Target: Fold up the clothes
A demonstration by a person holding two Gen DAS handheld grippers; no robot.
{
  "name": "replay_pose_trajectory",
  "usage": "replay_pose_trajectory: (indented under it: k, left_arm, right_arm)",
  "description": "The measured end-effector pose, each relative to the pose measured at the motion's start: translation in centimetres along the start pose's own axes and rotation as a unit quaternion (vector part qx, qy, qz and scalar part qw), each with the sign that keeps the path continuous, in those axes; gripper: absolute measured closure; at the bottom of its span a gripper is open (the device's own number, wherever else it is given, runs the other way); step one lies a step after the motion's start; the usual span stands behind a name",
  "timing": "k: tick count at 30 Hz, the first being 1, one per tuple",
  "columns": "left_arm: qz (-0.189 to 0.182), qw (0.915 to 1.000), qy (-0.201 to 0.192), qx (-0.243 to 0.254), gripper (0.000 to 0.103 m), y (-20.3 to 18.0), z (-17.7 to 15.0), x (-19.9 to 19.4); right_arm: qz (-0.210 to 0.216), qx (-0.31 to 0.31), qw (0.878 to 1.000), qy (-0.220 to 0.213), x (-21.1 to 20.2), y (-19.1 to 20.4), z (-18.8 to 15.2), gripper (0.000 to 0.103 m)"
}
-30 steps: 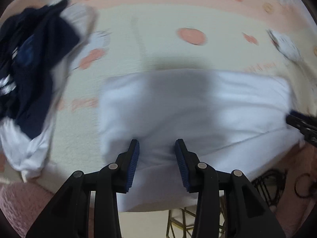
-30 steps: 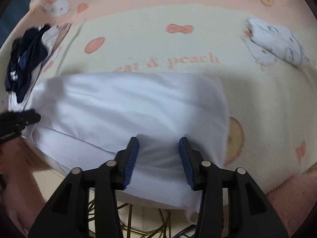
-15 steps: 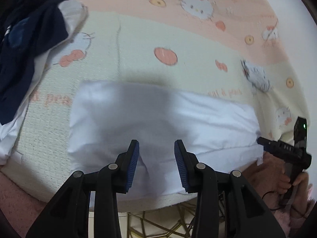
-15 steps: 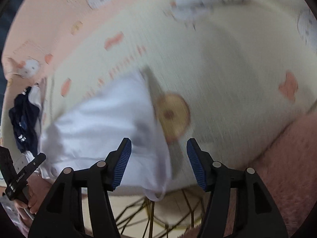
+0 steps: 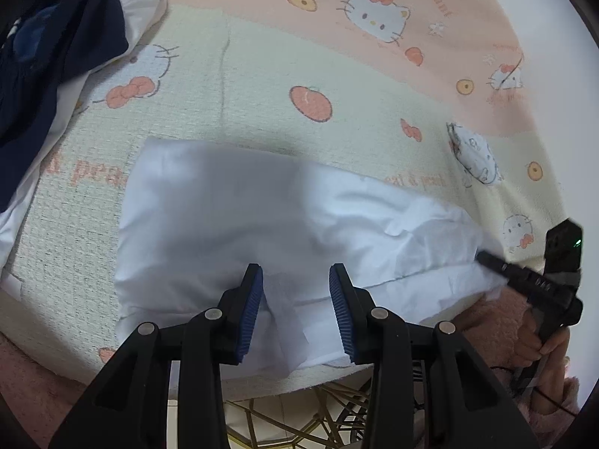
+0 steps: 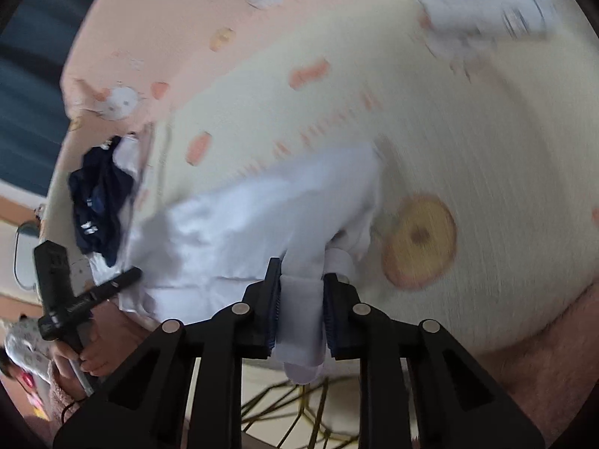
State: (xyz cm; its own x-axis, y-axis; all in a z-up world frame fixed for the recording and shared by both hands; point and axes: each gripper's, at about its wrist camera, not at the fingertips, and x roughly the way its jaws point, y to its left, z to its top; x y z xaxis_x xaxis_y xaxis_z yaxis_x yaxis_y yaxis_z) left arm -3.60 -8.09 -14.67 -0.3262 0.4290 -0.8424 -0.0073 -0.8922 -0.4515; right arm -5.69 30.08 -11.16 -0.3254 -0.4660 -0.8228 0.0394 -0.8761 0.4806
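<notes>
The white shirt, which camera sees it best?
The left wrist camera: the white shirt lies sharp and nearly whole on the blanket. The right wrist camera shows it blurred, its corner bunched between the right tool.

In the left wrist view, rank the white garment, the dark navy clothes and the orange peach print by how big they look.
1. white garment
2. dark navy clothes, cut off by the frame edge, so its full size is unsure
3. orange peach print, clearly smallest
</notes>
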Motion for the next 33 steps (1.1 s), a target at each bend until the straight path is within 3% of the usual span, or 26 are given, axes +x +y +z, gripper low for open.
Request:
replay_pose_trajectory:
  k: [4,6,10,13,18,19,24,26,28,31,33]
  left_arm:
    - [-0.061,0.9981,-0.001,-0.007,0.064,-1.8,0.3,0.7]
    - [-0.073,0.9973,-0.001,0.013,0.064,-4.2,1.0,1.9]
    - [-0.048,0.9954,0.019,0.081,0.066,-9.5,1.4,5.3]
    - [-0.070,0.9879,0.056,0.127,0.082,-12.3,-0.1,7.4]
    - [-0.030,0.9805,0.078,0.178,0.086,-13.9,-3.1,9.4]
    - [-0.031,0.9805,0.079,0.178,0.086,-13.9,-3.0,9.4]
    - [-0.089,0.9874,0.096,0.089,0.085,-10.8,-2.1,9.0]
    - [-0.107,0.9864,0.113,0.054,0.083,-9.0,-1.9,8.0]
    - [-0.113,0.9844,0.131,0.031,0.068,-6.8,-2.0,6.4]
    - [-0.105,0.9892,0.089,-0.050,0.061,-1.3,-1.9,2.3]
    - [-0.116,0.9879,0.051,-0.089,0.057,1.0,-1.8,0.6]
  right_arm:
    - [0.021,-0.062,0.998,-0.017,-0.5,3.9,0.9,0.084]
    - [0.022,-0.077,0.997,-0.018,-0.3,5.3,1.2,0.084]
    - [-0.001,-0.049,0.999,-0.013,0.0,4.5,0.5,0.084]
    - [-0.032,-0.017,0.999,0.010,0.6,1.9,-1.0,0.084]
    - [-0.013,0.033,0.999,0.026,0.6,-0.9,-1.6,0.084]
    - [-0.003,0.019,1.000,0.021,0.6,0.0,-1.3,0.084]
    - [0.064,-0.052,0.996,0.020,1.4,5.5,0.2,0.084]
    - [0.084,-0.083,0.992,0.034,2.8,8.0,0.6,0.084]
    - [0.096,-0.106,0.988,0.050,4.0,9.7,0.4,0.084]
    - [0.103,-0.137,0.982,0.085,6.4,11.1,-1.0,0.084]
    - [0.107,-0.155,0.976,0.110,8.1,11.7,-2.3,0.084]
